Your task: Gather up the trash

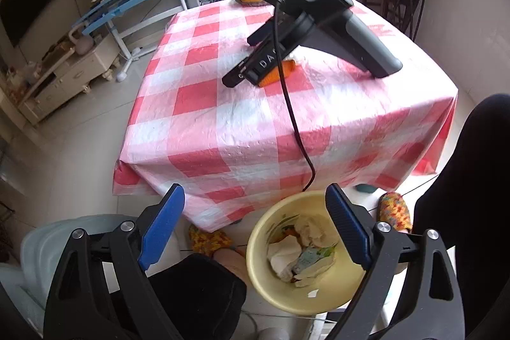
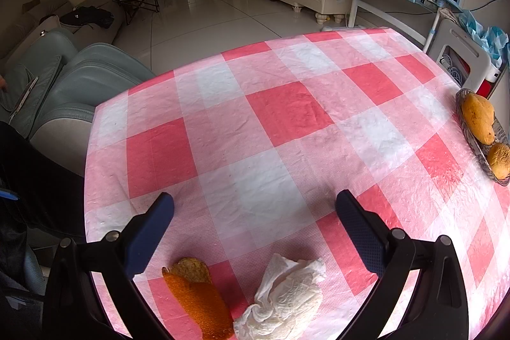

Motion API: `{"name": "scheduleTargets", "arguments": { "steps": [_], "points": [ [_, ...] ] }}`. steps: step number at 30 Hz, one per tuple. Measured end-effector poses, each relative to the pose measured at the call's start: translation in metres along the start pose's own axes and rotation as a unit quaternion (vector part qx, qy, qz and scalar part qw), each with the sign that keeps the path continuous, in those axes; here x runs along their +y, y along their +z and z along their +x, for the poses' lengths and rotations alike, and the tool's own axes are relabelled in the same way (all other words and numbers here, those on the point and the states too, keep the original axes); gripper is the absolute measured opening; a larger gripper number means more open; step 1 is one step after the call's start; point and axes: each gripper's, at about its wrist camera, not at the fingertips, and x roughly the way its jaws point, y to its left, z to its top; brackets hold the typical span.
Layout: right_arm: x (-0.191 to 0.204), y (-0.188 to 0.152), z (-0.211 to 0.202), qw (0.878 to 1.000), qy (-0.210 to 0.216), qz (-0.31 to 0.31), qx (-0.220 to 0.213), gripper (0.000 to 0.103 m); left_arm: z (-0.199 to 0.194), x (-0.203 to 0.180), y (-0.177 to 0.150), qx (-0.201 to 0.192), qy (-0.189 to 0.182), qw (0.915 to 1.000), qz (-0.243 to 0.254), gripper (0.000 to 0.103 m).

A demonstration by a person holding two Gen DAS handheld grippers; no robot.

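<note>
My left gripper (image 1: 255, 191) stands open over a yellow bin (image 1: 261, 247) on the floor in front of the table, with nothing between its blue pads. Crumpled tissues and wrappers (image 1: 302, 257) lie in the bin. My right gripper (image 2: 255, 198) is open and hangs low over the red-and-white checked tablecloth (image 2: 271, 110). Between its fingers, close to the camera, lie an orange peel (image 2: 197, 298) and a crumpled white tissue (image 2: 287, 298), both untouched. In the left wrist view the right gripper's black body (image 1: 302, 21) stands over the peel (image 1: 274, 75).
A glass dish (image 2: 459, 94) with mangoes (image 2: 478, 120) sits at the table's right edge. A black cable (image 1: 296, 123) trails from the right gripper down the table's front. A person's dark leg (image 1: 471, 196) and knitted slippers (image 1: 393, 212) flank the bin. A grey-green sofa (image 2: 79, 78) is left of the table.
</note>
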Motion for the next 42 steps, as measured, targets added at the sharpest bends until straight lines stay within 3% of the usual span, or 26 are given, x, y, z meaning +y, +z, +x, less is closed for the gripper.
{"name": "scheduleTargets", "arguments": {
  "steps": [8,28,42],
  "points": [
    [0.000,0.000,0.000,1.000,0.000,0.000,0.000,0.097,-0.003,0.021,0.008,-0.007,-0.042,0.9979,-0.050,0.087],
    [0.000,0.000,0.000,1.000,0.000,0.000,0.000,0.097,-0.008,0.032,0.013,-0.022,-0.024,0.9957,-0.087,0.088],
    [0.000,0.000,-0.001,1.000,0.000,0.000,0.000,0.097,-0.012,0.058,0.013,-0.026,-0.072,0.9815,-0.176,0.090]
  ]
}}
